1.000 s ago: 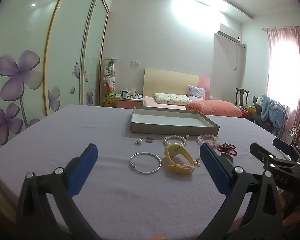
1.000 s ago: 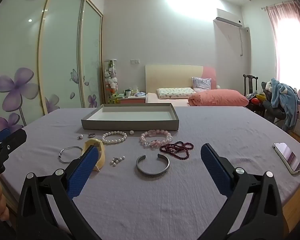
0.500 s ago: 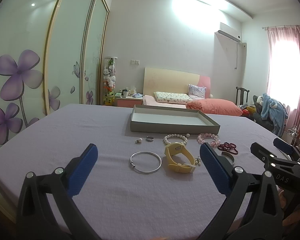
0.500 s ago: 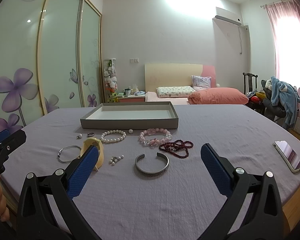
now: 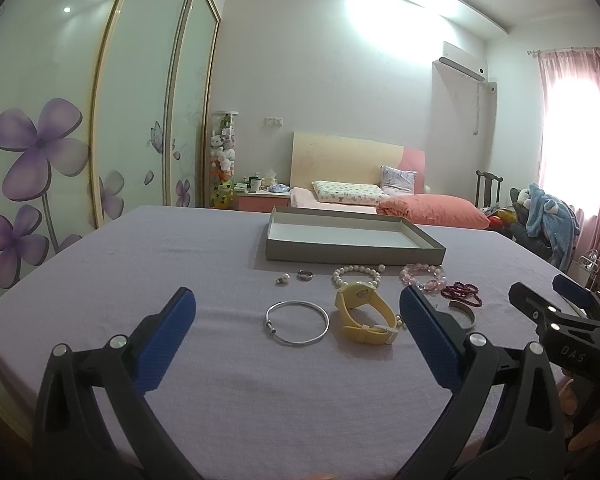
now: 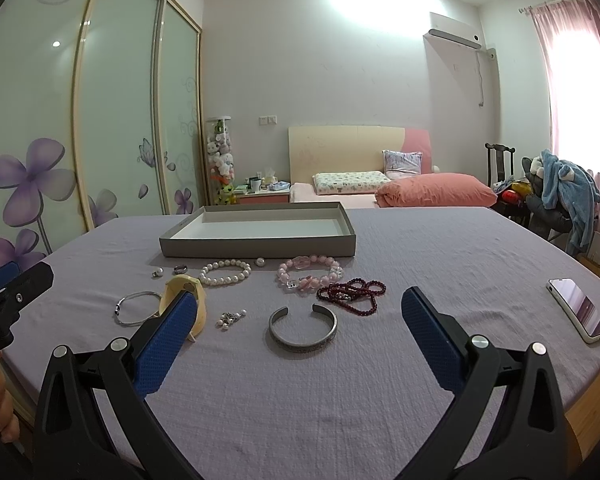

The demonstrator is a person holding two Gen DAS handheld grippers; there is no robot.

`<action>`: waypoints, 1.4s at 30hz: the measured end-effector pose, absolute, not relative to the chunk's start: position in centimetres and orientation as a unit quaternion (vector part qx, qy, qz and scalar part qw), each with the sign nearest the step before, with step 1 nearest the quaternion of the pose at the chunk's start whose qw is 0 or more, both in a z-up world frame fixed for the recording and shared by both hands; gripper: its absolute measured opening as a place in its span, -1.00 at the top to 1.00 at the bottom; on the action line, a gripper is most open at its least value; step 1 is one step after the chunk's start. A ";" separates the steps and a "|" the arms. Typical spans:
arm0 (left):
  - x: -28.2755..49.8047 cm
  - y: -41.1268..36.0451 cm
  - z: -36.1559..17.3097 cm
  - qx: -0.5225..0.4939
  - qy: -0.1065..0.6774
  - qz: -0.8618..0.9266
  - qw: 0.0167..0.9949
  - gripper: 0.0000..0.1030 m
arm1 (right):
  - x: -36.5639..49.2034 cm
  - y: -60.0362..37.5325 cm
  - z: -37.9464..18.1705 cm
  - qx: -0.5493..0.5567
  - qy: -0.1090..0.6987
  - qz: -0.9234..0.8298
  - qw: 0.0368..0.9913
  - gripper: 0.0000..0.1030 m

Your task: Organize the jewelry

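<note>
An empty grey tray (image 5: 356, 247) (image 6: 260, 244) sits far on the lilac table. In front of it lie a thin silver bangle (image 5: 297, 322) (image 6: 134, 307), a yellow watch (image 5: 364, 312) (image 6: 184, 286), a white pearl bracelet (image 5: 356, 272) (image 6: 225, 272), a pink bead bracelet (image 5: 422, 276) (image 6: 309, 272), dark red beads (image 5: 461, 292) (image 6: 352, 292), a silver cuff (image 6: 302, 325), a small ring (image 5: 305, 275) and loose pearls. My left gripper (image 5: 296, 340) hovers open before the bangle and watch. My right gripper (image 6: 300, 344) hovers open before the cuff. Neither holds anything.
A phone (image 6: 579, 309) lies near the table's right edge. Beyond the table are a bed with an orange pillow (image 6: 436, 195), a chair piled with blue clothes (image 6: 564, 192) and sliding wardrobe doors (image 5: 60, 140) on the left. A hand (image 6: 2, 400) grips the left tool.
Both views have risen and drawn back very slightly; the jewelry and tray lie as before, and both grippers stay open.
</note>
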State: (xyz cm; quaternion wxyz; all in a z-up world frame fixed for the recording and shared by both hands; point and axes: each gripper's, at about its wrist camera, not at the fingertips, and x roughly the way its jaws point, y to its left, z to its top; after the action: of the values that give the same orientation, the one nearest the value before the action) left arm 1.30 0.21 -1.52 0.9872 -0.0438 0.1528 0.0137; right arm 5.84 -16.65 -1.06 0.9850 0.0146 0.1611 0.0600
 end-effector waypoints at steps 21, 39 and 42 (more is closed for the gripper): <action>1.1 0.4 -1.4 -0.044 0.152 0.015 0.987 -0.93 | 6.0 -16.6 -1.3 0.015 0.161 0.063 0.985 -0.97; 0.9 0.2 -0.7 -0.045 0.155 0.016 0.987 -0.93 | 5.9 -16.3 -0.8 0.018 0.164 0.067 0.984 -0.97; 0.9 0.2 -0.6 -0.045 0.154 0.016 0.987 -0.93 | 5.9 -16.3 -0.8 0.018 0.165 0.067 0.984 -0.97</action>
State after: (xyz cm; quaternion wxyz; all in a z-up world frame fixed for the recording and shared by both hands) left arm 0.94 0.24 -0.59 0.9869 -0.0452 0.1543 0.0158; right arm 5.89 -16.28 -0.82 0.9838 0.0178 0.1653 0.0672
